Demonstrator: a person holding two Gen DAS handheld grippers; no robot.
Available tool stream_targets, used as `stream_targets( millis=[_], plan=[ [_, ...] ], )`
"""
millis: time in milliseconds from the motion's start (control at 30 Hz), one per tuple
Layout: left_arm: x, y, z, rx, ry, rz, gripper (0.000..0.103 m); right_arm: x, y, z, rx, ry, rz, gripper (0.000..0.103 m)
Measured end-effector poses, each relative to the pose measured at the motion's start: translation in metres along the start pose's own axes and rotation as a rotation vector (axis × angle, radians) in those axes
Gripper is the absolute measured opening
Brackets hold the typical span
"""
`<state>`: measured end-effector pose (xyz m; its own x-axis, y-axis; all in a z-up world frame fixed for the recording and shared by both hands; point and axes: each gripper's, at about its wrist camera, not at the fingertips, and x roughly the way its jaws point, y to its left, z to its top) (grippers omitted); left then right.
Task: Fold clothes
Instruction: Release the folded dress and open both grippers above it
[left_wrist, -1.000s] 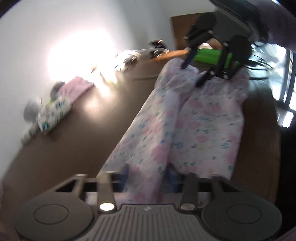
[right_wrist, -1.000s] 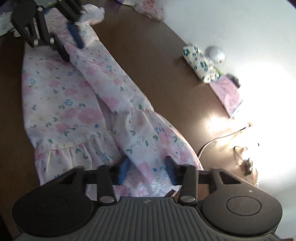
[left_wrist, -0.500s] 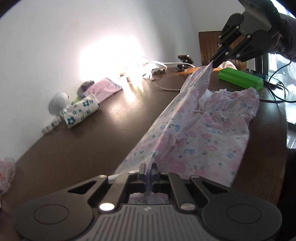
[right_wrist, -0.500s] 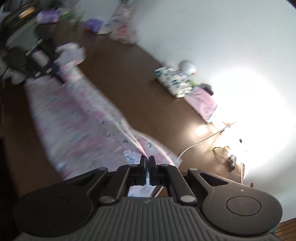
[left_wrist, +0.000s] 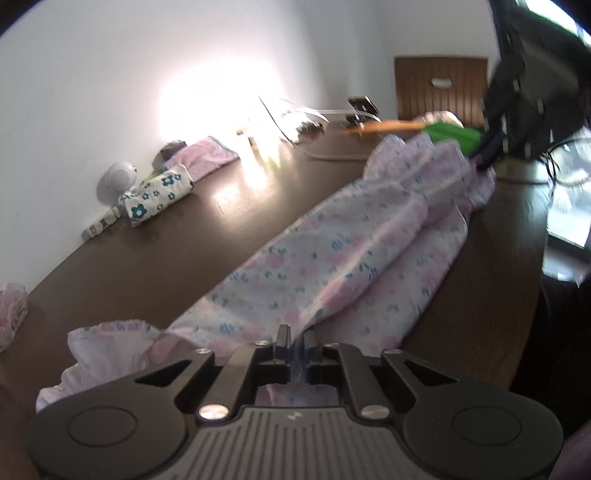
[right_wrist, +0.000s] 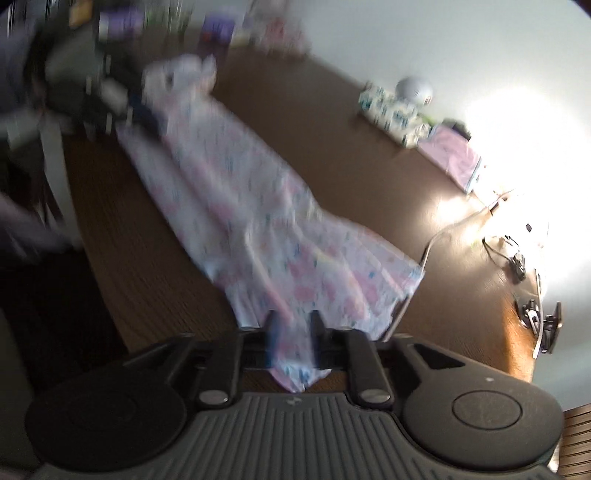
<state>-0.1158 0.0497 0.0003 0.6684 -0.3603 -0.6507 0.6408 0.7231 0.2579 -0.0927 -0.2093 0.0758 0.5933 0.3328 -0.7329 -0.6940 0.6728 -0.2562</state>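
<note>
A long pale floral garment (left_wrist: 340, 254) lies stretched along the dark wooden table (left_wrist: 155, 266), folded lengthwise. My left gripper (left_wrist: 295, 341) is shut on one end of it. In the right wrist view the garment (right_wrist: 251, 206) runs away from me, and my right gripper (right_wrist: 293, 325) has its fingers slightly apart with the near hem lying between them; the view is blurred. The right gripper also shows at the far end in the left wrist view (left_wrist: 487, 160), and the left gripper at the far end in the right wrist view (right_wrist: 147, 118).
Folded clothes (left_wrist: 159, 192) and a pink piece (left_wrist: 207, 155) lie along the white wall, next to a white round object (left_wrist: 116, 179). Cables (left_wrist: 317, 151) and a green box (left_wrist: 454, 134) lie at the far end. A brown chair back (left_wrist: 439, 88) stands beyond.
Both grippers closed on the garment's ends and carried the raised edge over, then lowered it. The right gripper's fingers have since parted a little. The garment now lies narrower.
</note>
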Motion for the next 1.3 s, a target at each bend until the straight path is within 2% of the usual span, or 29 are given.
stream_targets(
  millis=[33,67,133,167,200,233,300,400,433,467,533,633,733,833,900,967,1000,1100,1167,1233,1267,1300],
  plan=[
    [-0.008,0.005,0.002,-0.035,-0.017,-0.035,0.012,-0.004,-0.005,0.004,0.048,-0.040,-0.009,0.025],
    [-0.018,0.014,0.007,-0.110,-0.074,-0.080,0.012,-0.005,-0.009,0.010,0.103,-0.080,-0.022,0.025],
    [-0.034,0.029,0.019,-0.260,-0.204,-0.152,0.019,0.000,-0.014,0.022,0.218,-0.156,-0.041,0.025],
    [-0.035,0.030,0.027,-0.290,-0.245,-0.149,0.030,0.012,-0.013,0.028,0.262,-0.171,-0.048,0.025],
    [-0.030,0.026,0.035,-0.285,-0.254,-0.113,0.039,0.026,-0.012,0.035,0.301,-0.181,-0.057,0.025],
    [-0.020,0.020,0.042,-0.266,-0.236,-0.059,0.040,0.040,-0.011,0.041,0.340,-0.190,-0.065,0.025],
    [0.006,0.008,0.049,-0.235,-0.150,0.016,0.040,0.073,-0.013,0.050,0.400,-0.169,-0.094,0.025],
    [0.037,0.003,0.044,-0.254,-0.045,0.041,0.040,0.115,-0.025,0.052,0.491,-0.103,-0.173,0.024],
    [0.046,0.002,0.040,-0.265,-0.013,0.047,0.039,0.123,-0.031,0.049,0.527,-0.079,-0.161,0.023],
    [0.050,0.002,0.036,-0.278,-0.007,0.046,0.040,0.130,-0.037,0.044,0.563,-0.056,-0.139,0.022],
    [0.049,0.004,0.028,-0.315,-0.029,0.018,0.041,0.133,-0.042,0.030,0.592,-0.039,-0.156,0.022],
    [0.050,0.010,0.022,-0.362,-0.022,0.015,0.043,0.124,-0.046,0.010,0.642,-0.020,-0.284,0.022],
    [0.050,0.010,0.022,-0.361,-0.025,0.031,0.042,0.108,-0.042,-0.001,0.638,-0.036,-0.428,0.022],
    [0.050,0.010,0.022,-0.359,-0.028,0.046,0.043,0.076,-0.029,0.000,0.611,-0.139,-0.368,0.022],
    [0.050,0.011,0.022,-0.359,-0.026,0.054,0.043,0.066,-0.016,0.004,0.568,-0.179,-0.240,0.022],
    [0.051,0.012,0.022,-0.360,-0.019,0.057,0.045,0.069,0.000,0.007,0.511,-0.162,-0.134,0.023],
    [0.051,0.012,0.023,-0.361,-0.016,0.058,0.048,0.074,0.007,0.007,0.467,-0.148,-0.143,0.023],
    [0.049,0.013,0.021,-0.373,-0.003,0.073,0.050,0.077,0.003,-0.002,0.438,-0.103,-0.265,0.023],
    [0.034,0.014,0.022,-0.363,-0.035,0.082,0.050,0.077,-0.001,-0.008,0.423,-0.073,-0.350,0.023],
    [0.018,0.015,0.023,-0.350,-0.073,0.091,0.050,0.059,-0.001,-0.006,0.416,-0.146,-0.314,0.023],
    [0.006,0.017,0.022,-0.340,-0.092,0.110,0.053,0.049,0.001,-0.002,0.393,-0.183,-0.279,0.023],
    [-0.007,0.020,0.021,-0.330,-0.112,0.133,0.062,0.043,0.007,0.002,0.364,-0.214,-0.226,0.024]
  ],
)
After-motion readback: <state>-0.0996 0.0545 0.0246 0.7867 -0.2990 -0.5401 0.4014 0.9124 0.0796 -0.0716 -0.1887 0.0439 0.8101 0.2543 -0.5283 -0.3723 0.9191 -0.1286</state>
